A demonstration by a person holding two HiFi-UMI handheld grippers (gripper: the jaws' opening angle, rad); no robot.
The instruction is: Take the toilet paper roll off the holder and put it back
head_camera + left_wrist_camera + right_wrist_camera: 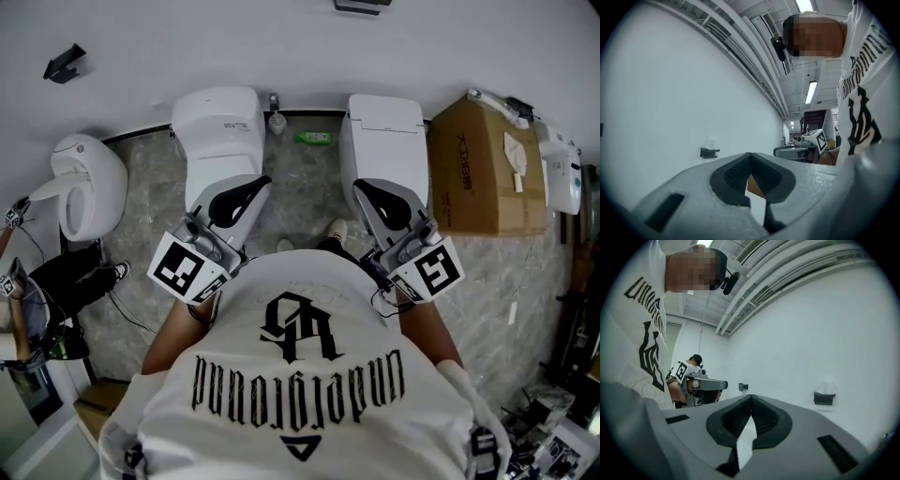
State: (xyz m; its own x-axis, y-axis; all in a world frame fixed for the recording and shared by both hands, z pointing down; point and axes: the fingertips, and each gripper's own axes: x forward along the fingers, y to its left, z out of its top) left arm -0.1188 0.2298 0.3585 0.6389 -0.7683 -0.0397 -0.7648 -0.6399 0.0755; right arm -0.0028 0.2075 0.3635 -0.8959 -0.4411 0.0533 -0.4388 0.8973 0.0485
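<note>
The left gripper (pixel 750 155) and right gripper (pixel 751 396) are both pressed shut and empty, held at the chest. The shirt (pixel 300 375) reads "underground" in blackletter. On the white wall ahead, a pale toilet paper roll (pixel 827 387) sits on a black holder (pixel 824 398). The print on the cardboard box (pixel 483 169) is too small to read.

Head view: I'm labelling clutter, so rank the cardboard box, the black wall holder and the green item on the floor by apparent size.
1. cardboard box, by far the largest.
2-3. black wall holder and green item: they look about alike, and their distances from the camera differ, so no ranking.
</note>
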